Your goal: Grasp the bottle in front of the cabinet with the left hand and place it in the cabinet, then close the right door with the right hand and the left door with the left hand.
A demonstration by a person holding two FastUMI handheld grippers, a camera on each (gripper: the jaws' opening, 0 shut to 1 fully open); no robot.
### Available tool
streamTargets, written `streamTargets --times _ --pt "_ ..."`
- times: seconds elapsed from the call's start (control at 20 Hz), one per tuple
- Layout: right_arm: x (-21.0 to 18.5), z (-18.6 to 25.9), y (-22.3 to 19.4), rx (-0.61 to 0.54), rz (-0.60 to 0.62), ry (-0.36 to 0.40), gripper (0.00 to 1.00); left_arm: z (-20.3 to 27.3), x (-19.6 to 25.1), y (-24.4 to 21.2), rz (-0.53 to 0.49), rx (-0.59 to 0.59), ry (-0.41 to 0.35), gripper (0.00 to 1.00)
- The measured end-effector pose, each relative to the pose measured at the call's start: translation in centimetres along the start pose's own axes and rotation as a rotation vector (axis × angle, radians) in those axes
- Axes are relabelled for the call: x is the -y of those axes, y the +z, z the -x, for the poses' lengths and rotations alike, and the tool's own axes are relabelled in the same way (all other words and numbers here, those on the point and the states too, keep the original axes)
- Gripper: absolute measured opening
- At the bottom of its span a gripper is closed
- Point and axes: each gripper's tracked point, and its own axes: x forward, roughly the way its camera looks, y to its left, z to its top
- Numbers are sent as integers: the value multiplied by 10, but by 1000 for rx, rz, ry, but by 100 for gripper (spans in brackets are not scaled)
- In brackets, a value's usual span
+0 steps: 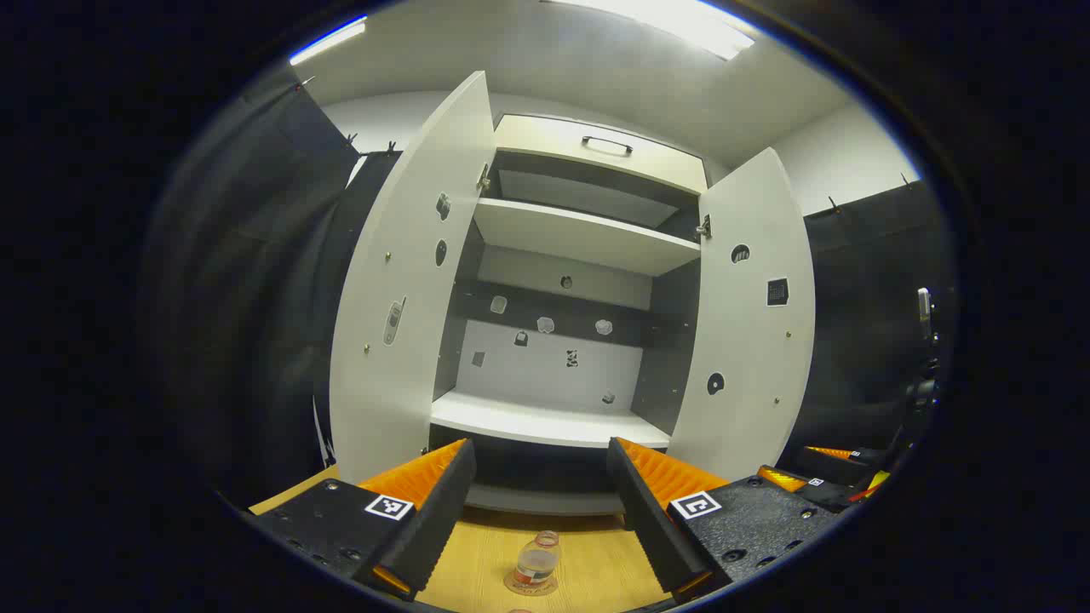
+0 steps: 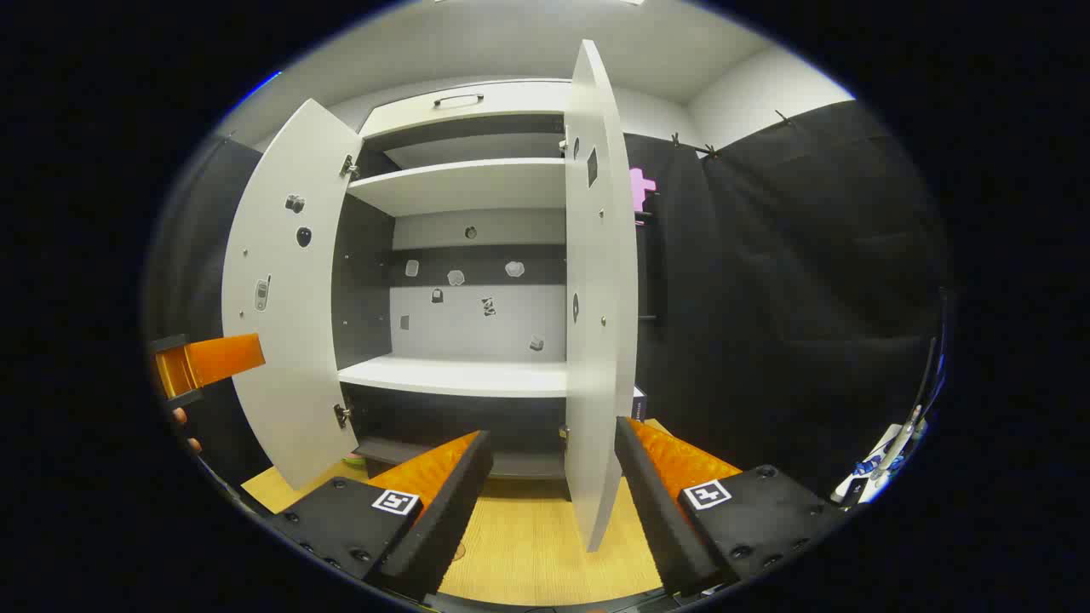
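Cabinet (image 1: 588, 234): matt, smooth painted board, doors (image 1: 400, 281) same; dark metal handle (image 1: 607, 144) on top. Floor (image 1: 596, 562) in front of cabinet: light wood grain, smooth. Bottle (image 1: 536, 566) there: clear glossy plastic. Beside cabinet, wall (image 2: 792, 281): matt cloth.

The left gripper view looks from low over the wooden floor (image 1: 596, 562), facing almost squarely into the open cabinet (image 1: 562, 255), midway between its two doors and tilted up enough to catch the ceiling lights. It sits fairly near the cabinet's front.

The right gripper view is also low and tilted up, but stands farther to the right, just before the edge of the right door (image 2: 596, 289), which it sees nearly edge-on. Both views share the cabinet's shelves, back wall, left door (image 2: 285, 289) and floor. The other gripper (image 2: 204, 362), probably the left one, shows at this view's left rim.
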Motion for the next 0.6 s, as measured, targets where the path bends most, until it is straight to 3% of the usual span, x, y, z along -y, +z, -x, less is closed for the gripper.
streamTargets --times 0.2,0.25,0.4,0.45,0.55,0.6 --pt "4 8 2 8 20 -25 92 3 -7 -16 10 -52 11 96" --pt "4 9 2 8 22 -31 97 3 -8 -19 16 -61 14 94" --pt "0 13 -1 0 18 -34 97 8 -12 -20 18 -63 19 95" --pt "0 13 -1 -1 17 -35 92 9 -14 -19 9 -60 19 95" --pt "-3 15 -2 -2 17 -37 97 11 -15 -18 -11 -55 16 95" --pt "-4 16 -3 -2 18 -38 92 12 -16 -19 -16 -56 13 95"
